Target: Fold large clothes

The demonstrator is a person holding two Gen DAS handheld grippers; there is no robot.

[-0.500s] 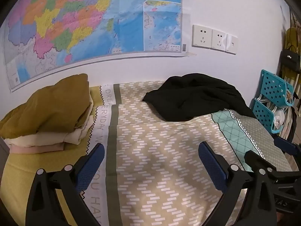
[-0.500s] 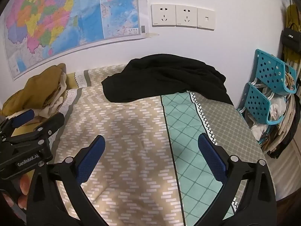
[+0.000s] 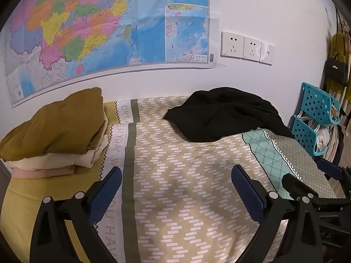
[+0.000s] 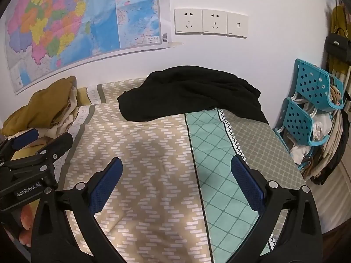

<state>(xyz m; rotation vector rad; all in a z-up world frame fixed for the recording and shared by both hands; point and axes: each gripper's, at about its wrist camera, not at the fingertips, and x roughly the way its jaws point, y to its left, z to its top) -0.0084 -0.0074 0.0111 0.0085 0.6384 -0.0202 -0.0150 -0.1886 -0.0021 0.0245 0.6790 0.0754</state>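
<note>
Tools (image 3: 175, 188) (image 4: 175, 179) spread, empty | black garment (image 4: 193, 92) crumpled (far bedspread (image 4: 142, 153) end)

Black garment (image 3: 226, 114) (blue-padded grippers)

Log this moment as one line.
left gripper: open, empty | right gripper: open, empty | black garment: unfolded on bed | folded stack: left
</note>
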